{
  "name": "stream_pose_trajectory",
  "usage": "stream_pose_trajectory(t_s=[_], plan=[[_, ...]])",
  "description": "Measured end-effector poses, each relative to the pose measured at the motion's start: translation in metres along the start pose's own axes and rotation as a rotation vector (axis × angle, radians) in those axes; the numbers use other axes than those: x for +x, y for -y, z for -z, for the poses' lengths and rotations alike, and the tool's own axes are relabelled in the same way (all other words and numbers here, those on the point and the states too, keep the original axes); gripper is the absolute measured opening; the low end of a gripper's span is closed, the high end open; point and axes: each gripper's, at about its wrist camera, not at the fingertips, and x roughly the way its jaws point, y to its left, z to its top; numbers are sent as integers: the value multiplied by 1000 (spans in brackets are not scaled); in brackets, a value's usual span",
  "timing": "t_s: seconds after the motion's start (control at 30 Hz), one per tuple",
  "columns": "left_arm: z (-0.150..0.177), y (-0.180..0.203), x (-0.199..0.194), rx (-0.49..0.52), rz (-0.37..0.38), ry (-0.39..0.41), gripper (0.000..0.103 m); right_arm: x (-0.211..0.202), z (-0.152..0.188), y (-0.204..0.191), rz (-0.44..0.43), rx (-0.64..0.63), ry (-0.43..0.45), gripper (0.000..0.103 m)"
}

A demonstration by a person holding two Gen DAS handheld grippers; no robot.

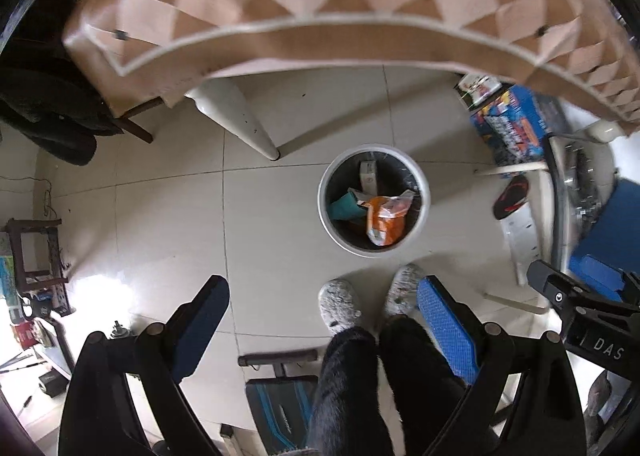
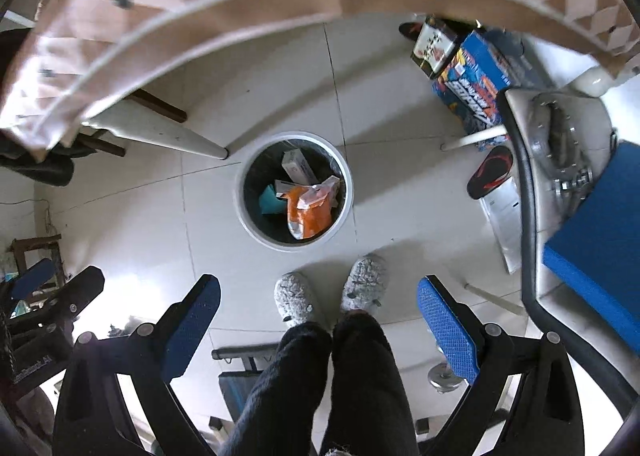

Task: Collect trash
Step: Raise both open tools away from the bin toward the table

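Two grippers, left gripper (image 1: 322, 320) and right gripper (image 2: 318, 312), are hanging with jaws wide apart, gripping nothing. One white bin (image 1: 423, 212) is standing on the floor tiles (image 1: 168, 216), holding an orange packet (image 1: 386, 220), a teal piece (image 1: 343, 208) and a white box (image 1: 368, 176) (its lower end is hidden).

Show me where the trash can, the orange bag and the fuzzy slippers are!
trash can (image 1: 326, 216): left wrist view, white rim.
orange bag (image 2: 310, 214): right wrist view, bag's middle.
fuzzy slippers (image 2: 294, 296): right wrist view, one slipper's top.
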Motion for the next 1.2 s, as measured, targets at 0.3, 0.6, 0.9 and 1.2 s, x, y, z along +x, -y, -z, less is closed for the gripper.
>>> stream_pose_trajectory(t_s=[0.3, 0.6, 0.9, 1.2], plan=[[8, -14, -86, -40, 25, 64, 96, -106, 8, -20, -38, 35, 29, 100], [-62, -7, -139, -80, -4, 191, 96, -195, -67, -9, -107, 134, 157, 100], [-200, 29, -140, -130, -47, 217, 96, -222, -229, 44, -74, 116, 229, 100], [-369, 61, -71, -296, -72, 30, 96, -176, -467, 78, 34, -98, 148, 100]])
